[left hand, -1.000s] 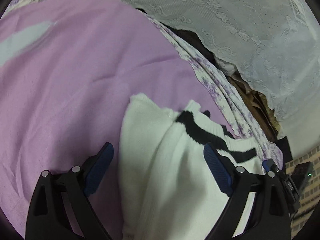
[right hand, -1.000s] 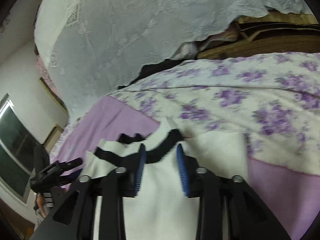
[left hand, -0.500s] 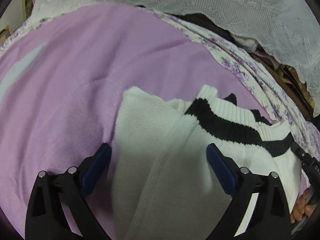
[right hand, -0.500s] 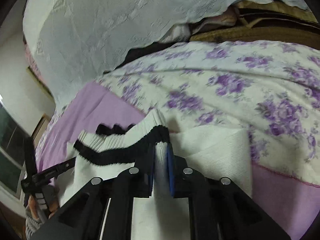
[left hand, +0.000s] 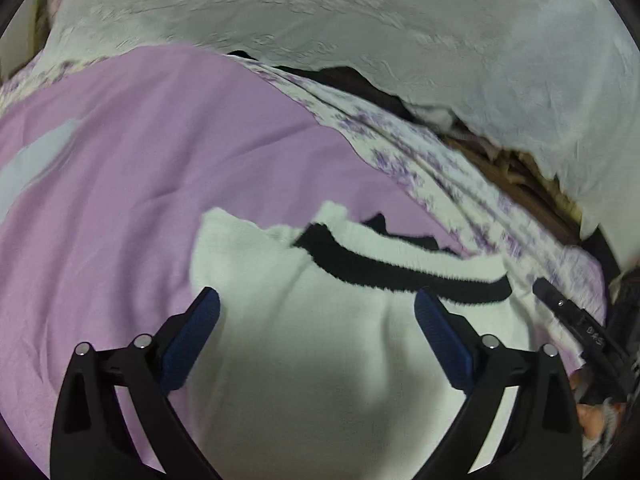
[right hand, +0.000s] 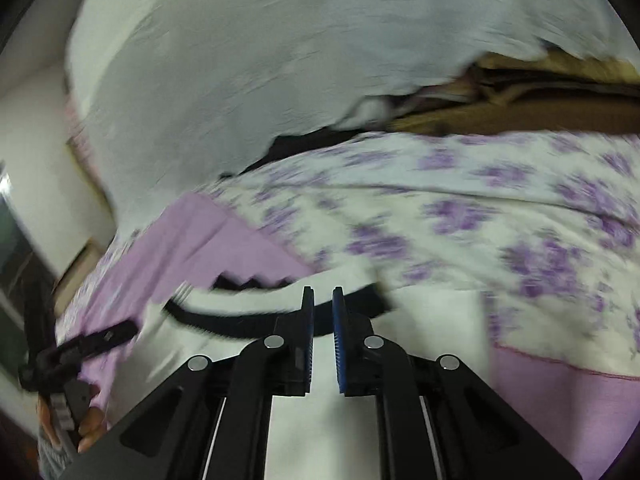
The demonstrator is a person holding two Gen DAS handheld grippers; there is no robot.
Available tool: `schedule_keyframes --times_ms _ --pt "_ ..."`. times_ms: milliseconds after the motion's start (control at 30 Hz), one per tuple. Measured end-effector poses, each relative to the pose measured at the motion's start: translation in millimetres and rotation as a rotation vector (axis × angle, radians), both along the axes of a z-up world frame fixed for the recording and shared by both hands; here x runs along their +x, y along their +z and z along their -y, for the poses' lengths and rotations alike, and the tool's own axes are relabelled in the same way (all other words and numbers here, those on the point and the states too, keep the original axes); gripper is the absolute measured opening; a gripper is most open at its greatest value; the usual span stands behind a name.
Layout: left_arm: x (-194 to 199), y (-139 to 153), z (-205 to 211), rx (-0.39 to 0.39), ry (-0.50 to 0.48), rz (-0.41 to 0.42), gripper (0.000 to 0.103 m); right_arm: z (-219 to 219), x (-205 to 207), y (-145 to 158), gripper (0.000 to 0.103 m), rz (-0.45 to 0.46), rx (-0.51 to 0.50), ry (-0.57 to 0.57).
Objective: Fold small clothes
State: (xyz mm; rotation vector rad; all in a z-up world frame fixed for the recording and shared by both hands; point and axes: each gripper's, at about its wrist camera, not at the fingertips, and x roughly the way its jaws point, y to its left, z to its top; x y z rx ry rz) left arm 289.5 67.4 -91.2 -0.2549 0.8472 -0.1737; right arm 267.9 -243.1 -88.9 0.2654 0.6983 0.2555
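Observation:
A small white knit garment [left hand: 320, 340] with black bands near its far edge lies on a purple sheet [left hand: 140, 160]. My left gripper [left hand: 316, 304] is open, its blue pads wide apart over the garment's near part, holding nothing. My right gripper [right hand: 322, 300] is shut on the garment [right hand: 248, 304] at its black band. The right gripper's body shows at the right edge of the left wrist view [left hand: 576, 328]. The left gripper and a hand show at the lower left of the right wrist view [right hand: 76, 352].
A floral purple-and-white cover [right hand: 480, 208] lies beyond the sheet. A white lace cloth [left hand: 360, 20] hangs at the back over brown bedding [right hand: 520, 112]. A pale patch [left hand: 36, 160] lies at the sheet's left.
My right gripper closed on the garment's black band and stays shut. The left gripper stayed open and moved over the garment, which now shows wider and flatter.

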Motion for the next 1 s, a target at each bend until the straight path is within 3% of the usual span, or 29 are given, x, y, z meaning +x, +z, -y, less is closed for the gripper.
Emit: schedule_keyframes --times_ms 67,100,233,400,467,533,567,633,667,833,900,1000 --pt "13.4 -26.0 11.3 0.122 0.016 -0.08 0.098 -9.0 10.5 -18.6 0.021 -0.067 -0.068 0.003" --pt "20.8 -39.0 13.0 0.147 0.015 -0.122 0.099 -9.7 17.6 -33.4 0.022 -0.117 -0.078 0.006" --pt "15.1 -35.0 17.6 0.192 0.027 -0.08 0.099 -9.6 11.4 -28.8 0.022 -0.083 -0.077 -0.001" --pt "-13.6 -7.3 10.0 0.053 -0.021 -0.001 0.098 -11.0 -21.4 -8.5 0.03 -0.002 -0.046 -0.009" --pt "-26.2 -2.1 20.8 0.049 -0.05 0.005 0.098 -19.0 -38.2 -4.7 0.034 0.008 -0.048 0.007" --pt "-38.8 -12.2 42.5 0.129 -0.091 -0.015 0.098 -30.2 -55.1 -12.1 0.047 -0.017 -0.095 0.043" --pt "-41.3 -19.1 52.9 0.207 -0.092 -0.016 0.098 -37.8 -57.6 -20.8 0.051 -0.047 -0.136 0.056" --pt "-46.3 -29.8 73.0 0.363 -0.082 0.026 0.099 -49.9 -61.4 -31.3 0.055 -0.043 -0.214 0.062" --pt "-48.1 -29.1 76.6 0.384 -0.075 0.041 0.099 -51.0 -62.1 -28.8 0.055 -0.041 -0.224 0.061" --pt "-63.2 -22.3 56.8 0.293 -0.037 0.032 0.098 -34.1 -80.3 -21.8 0.056 0.018 -0.146 0.016" --pt "-79.1 -19.3 50.3 0.261 -0.035 0.04 0.098 -23.1 -93.4 -16.1 0.065 0.055 -0.112 -0.034" --pt "-98.1 -17.2 49.3 0.248 -0.043 0.046 0.098 3.1 -110.5 -11.0 0.068 0.09 -0.027 -0.115"
